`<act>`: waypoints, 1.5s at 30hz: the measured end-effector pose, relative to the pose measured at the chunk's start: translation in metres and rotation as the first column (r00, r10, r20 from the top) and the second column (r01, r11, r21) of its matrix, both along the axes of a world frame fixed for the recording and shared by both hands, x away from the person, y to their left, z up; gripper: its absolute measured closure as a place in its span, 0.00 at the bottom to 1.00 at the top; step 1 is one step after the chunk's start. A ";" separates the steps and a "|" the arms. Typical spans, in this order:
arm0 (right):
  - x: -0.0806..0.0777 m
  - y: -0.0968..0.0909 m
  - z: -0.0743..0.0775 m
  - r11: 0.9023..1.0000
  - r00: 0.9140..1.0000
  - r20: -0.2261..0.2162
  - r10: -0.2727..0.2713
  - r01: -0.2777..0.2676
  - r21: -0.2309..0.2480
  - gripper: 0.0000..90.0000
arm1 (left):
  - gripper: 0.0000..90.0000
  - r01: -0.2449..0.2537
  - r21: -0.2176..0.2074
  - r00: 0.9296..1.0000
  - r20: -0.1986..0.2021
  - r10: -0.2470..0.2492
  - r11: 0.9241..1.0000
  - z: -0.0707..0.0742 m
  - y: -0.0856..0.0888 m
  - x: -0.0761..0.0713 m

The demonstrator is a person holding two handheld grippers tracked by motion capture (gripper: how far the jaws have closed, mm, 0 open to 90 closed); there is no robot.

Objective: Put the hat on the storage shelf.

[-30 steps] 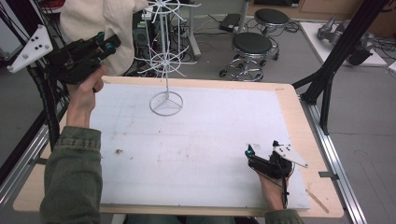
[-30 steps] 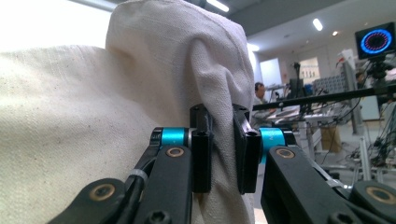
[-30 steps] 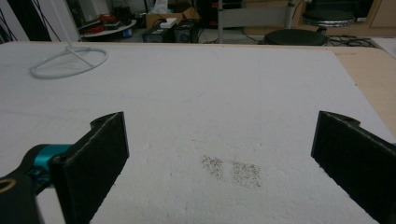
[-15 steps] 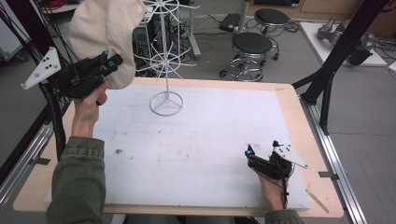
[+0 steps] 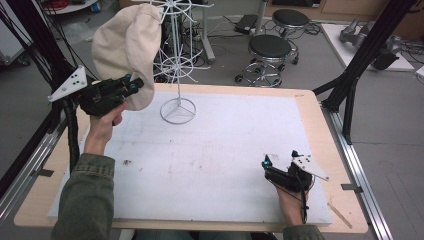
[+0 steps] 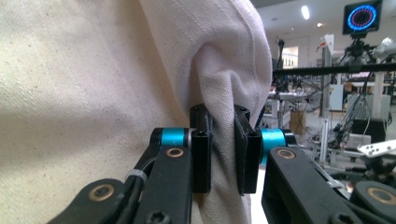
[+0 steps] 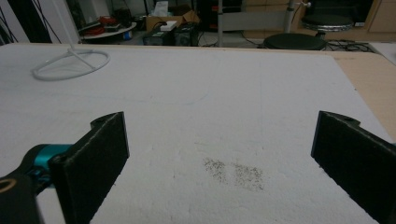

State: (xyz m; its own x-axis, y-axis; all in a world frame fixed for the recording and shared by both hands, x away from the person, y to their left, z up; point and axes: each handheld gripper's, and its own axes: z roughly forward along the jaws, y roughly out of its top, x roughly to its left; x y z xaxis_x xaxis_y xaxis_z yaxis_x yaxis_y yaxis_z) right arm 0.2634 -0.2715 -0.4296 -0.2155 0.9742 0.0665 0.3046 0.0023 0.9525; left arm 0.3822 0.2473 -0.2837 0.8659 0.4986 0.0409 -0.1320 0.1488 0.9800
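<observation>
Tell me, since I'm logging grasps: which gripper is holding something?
The left gripper, raised beside the wire stand, is shut on a fold of the cream hat. The right gripper rests open on the table.

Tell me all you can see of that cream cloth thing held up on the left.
The cloth looks like a cream cap or hat of plain woven cotton, with stitched seams; its exact form is hard to tell. It hangs in the air above the table's far-left corner, beside the white wire rack, clear of the tabletop. The left gripper pinches a bunched fold at its lower edge between both jaws. Whether it touches the rack is unclear.
</observation>
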 end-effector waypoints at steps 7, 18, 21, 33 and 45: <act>0.000 -0.001 0.000 1.000 1.000 0.005 0.000 0.000 -0.008 0.03 | 0.88 -0.001 0.031 0.999 -0.048 0.002 1.000 -0.015 -0.006 0.005; 0.000 -0.001 0.000 1.000 1.000 -0.003 -0.002 0.002 0.007 0.03 | 0.81 -0.002 0.025 0.997 -0.076 0.004 1.000 -0.016 -0.006 0.004; 0.000 -0.002 0.000 1.000 1.000 0.003 -0.004 0.004 0.007 0.03 | 0.80 -0.006 0.016 0.996 -0.094 0.007 1.000 -0.015 -0.005 0.003; 0.000 -0.002 0.000 1.000 1.000 0.000 -0.005 0.005 0.012 0.03 | 0.79 -0.022 0.006 0.995 -0.098 0.022 1.000 -0.013 -0.002 0.000; 0.000 -0.002 0.000 1.000 1.000 0.002 -0.004 0.004 0.009 0.03 | 0.54 -0.075 -0.003 0.991 -0.108 0.074 0.997 -0.015 0.001 -0.005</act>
